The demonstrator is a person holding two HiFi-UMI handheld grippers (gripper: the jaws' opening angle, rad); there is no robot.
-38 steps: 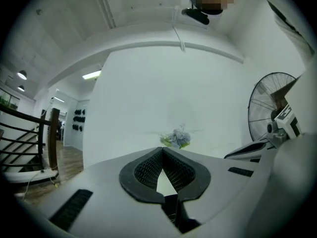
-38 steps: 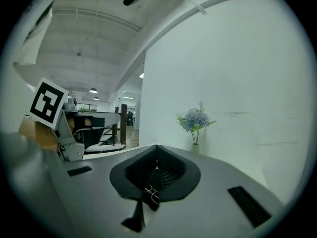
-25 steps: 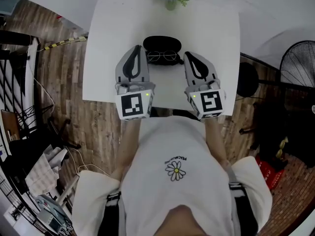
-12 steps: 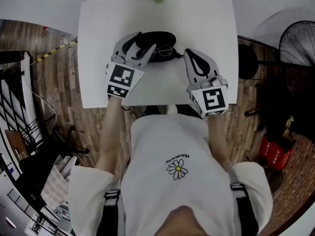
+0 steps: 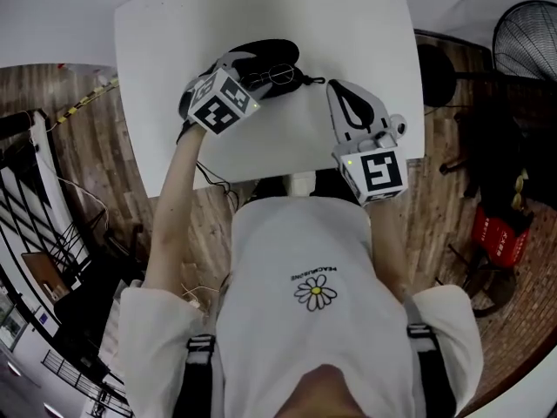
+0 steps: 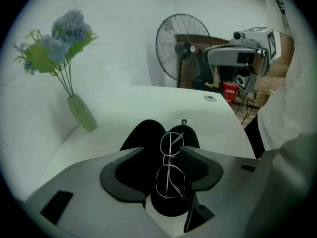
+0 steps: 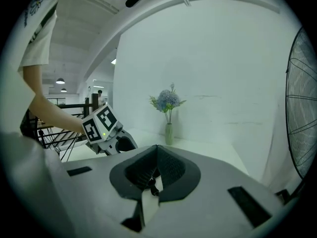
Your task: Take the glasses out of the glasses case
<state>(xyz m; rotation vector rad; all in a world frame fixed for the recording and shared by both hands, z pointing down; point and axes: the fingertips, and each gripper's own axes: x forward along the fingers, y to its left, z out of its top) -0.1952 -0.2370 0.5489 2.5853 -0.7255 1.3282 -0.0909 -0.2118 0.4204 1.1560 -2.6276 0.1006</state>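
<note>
On the white table (image 5: pixel 348 24) lies an open black glasses case (image 5: pixel 270 55) with thin wire-frame glasses (image 5: pixel 278 75) on it. My left gripper (image 5: pixel 248 72) points steeply down at the case. In the left gripper view the left gripper (image 6: pixel 161 148) has just been opening its jaws, and they stand wide on either side of the glasses (image 6: pixel 171 170) and the case (image 6: pixel 143 135), without pressing on them. My right gripper (image 5: pixel 335 90) hovers to the right of the case, jaws together and empty; the right gripper (image 7: pixel 157 148) looks across the table.
A green vase of blue flowers (image 6: pixel 81 113) stands at the table's far edge, also the vase (image 7: pixel 169 133). A standing fan (image 5: pixel 526 37) is off the table's right side. Wooden floor and black racks surround the table.
My left gripper has dropped and swung over the case, rolling its marker cube, and its jaws have opened around the glasses. The right gripper has sunk only slightly.
</note>
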